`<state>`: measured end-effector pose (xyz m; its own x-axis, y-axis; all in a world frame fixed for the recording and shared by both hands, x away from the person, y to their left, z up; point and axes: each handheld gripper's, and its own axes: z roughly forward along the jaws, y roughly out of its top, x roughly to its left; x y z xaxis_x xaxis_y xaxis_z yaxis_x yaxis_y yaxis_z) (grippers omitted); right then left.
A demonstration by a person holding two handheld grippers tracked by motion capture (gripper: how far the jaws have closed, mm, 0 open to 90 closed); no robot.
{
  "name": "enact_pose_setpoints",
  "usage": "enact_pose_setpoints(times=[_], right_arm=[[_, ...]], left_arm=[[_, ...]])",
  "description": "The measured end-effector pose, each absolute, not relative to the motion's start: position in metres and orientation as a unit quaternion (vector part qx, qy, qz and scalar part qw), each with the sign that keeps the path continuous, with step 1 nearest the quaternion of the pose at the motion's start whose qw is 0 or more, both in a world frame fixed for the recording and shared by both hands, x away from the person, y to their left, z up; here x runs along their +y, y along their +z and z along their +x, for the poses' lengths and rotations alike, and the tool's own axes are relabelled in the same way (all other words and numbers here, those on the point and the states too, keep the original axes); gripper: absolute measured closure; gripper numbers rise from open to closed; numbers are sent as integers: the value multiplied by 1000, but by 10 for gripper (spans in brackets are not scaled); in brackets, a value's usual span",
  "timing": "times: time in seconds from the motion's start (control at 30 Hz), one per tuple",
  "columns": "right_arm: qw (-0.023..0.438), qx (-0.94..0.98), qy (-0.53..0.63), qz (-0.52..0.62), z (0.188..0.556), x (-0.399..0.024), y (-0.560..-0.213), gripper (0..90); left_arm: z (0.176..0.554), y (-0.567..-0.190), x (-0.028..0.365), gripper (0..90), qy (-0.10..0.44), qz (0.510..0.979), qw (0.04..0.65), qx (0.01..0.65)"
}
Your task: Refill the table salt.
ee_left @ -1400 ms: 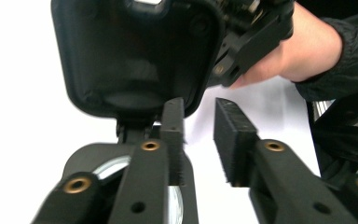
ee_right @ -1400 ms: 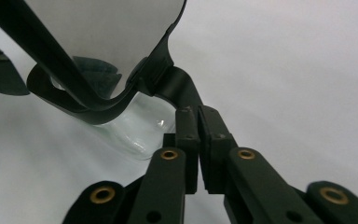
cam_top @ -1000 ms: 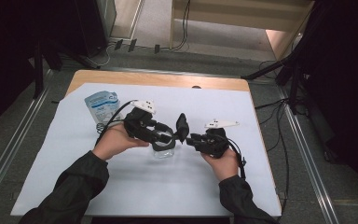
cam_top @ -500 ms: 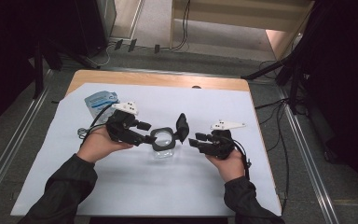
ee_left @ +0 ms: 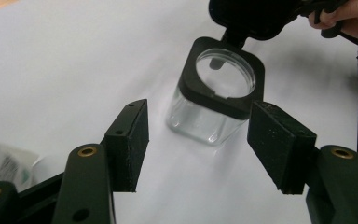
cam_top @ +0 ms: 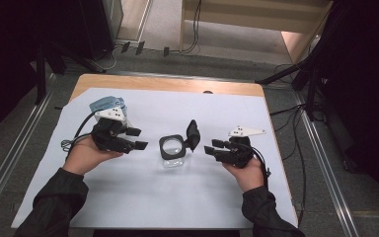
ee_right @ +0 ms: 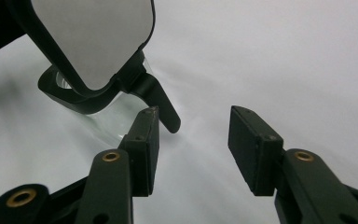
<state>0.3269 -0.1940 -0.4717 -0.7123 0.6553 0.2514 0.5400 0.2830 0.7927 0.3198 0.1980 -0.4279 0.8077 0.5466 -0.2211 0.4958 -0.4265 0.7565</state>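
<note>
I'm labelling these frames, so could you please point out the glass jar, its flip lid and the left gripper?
glass jar (ee_left: 200, 123): left gripper view, clear side wall below the black collar.
flip lid (cam_top: 193, 134): high view, raised black flap.
left gripper (cam_top: 137, 138): high view, midway between its open jaws.

- Clear glass jar (cam_top: 171, 154): square body with rounded corners, transparent walls, standing upright near the middle of the white table cover (cam_top: 128, 207).
- Black collar (ee_left: 221, 77) around the jar's top: square outside, round opening inside. Opening uncovered; the interior looks empty in the left gripper view.
- Black hinged lid (cam_top: 193, 134): flipped open, standing up from the collar's right edge in the high view, joined to it by a hinge.
- Lid underside (ee_right: 98, 37): pale, smooth liner with a black border, seen in the right gripper view.
- Jar stands free, nothing touching it.
</note>
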Motion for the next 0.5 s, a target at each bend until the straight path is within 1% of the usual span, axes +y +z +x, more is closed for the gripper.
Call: enact_pose_setpoints(times=[0.37, 0.47, 0.5], right_arm=[[63, 803, 461, 373, 332, -195, -472, 537], [62, 804, 462, 371, 335, -193, -473, 537], [58, 803, 461, 372, 336, -191, -473, 537]], left_arm=[[314, -428, 236, 406, 49, 831, 438, 339], [312, -429, 247, 407, 60, 825, 435, 357], [312, -429, 251, 411, 56, 824, 435, 360]])
